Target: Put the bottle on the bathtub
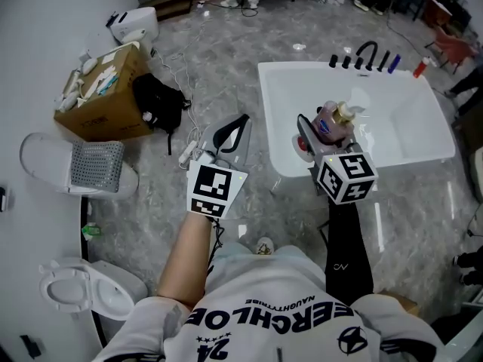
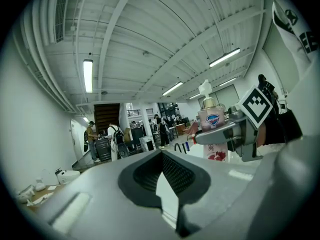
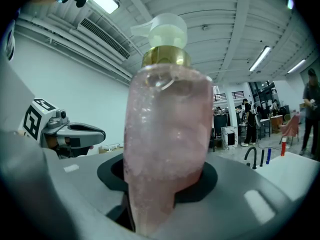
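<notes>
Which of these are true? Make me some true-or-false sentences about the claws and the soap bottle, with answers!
1. The right claw grips a pink pump bottle. True.
2. The left claw grips a bottle too. False: it holds nothing.
3. The bottle stands on the bathtub. False: it is upright in the right claw, above the white bathtub.
4. A cardboard box sits on the floor. True.
</notes>
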{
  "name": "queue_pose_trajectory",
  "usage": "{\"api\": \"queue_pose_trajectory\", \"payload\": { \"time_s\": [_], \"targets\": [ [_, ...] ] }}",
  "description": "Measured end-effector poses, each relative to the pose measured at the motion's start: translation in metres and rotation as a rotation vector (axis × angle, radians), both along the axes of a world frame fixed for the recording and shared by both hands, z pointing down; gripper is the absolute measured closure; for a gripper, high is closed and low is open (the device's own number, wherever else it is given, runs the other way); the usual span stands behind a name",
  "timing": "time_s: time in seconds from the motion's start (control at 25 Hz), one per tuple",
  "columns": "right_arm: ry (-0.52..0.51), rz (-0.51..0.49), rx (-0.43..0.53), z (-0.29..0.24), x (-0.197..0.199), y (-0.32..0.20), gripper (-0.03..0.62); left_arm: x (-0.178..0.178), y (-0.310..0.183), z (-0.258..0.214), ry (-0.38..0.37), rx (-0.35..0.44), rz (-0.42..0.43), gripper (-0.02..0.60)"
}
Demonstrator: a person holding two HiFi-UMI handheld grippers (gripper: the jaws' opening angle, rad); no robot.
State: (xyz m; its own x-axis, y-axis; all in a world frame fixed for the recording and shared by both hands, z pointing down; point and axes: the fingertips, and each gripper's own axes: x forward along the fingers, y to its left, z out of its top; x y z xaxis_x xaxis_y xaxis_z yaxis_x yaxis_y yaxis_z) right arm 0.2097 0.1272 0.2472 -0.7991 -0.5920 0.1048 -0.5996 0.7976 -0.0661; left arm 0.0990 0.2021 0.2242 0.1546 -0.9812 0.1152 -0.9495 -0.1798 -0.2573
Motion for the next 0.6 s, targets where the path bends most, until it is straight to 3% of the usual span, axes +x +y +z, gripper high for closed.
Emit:
{"api": "queue_pose_trajectory", "payload": {
  "time_s": [0.6],
  "targets": [
    [-0.025,-0.028,-0.006,0.003,-0.039,-0.036,0.361,-0.040,-0.038,0.004,0.033,-0.029,-0.048,0.581]
  ]
}}
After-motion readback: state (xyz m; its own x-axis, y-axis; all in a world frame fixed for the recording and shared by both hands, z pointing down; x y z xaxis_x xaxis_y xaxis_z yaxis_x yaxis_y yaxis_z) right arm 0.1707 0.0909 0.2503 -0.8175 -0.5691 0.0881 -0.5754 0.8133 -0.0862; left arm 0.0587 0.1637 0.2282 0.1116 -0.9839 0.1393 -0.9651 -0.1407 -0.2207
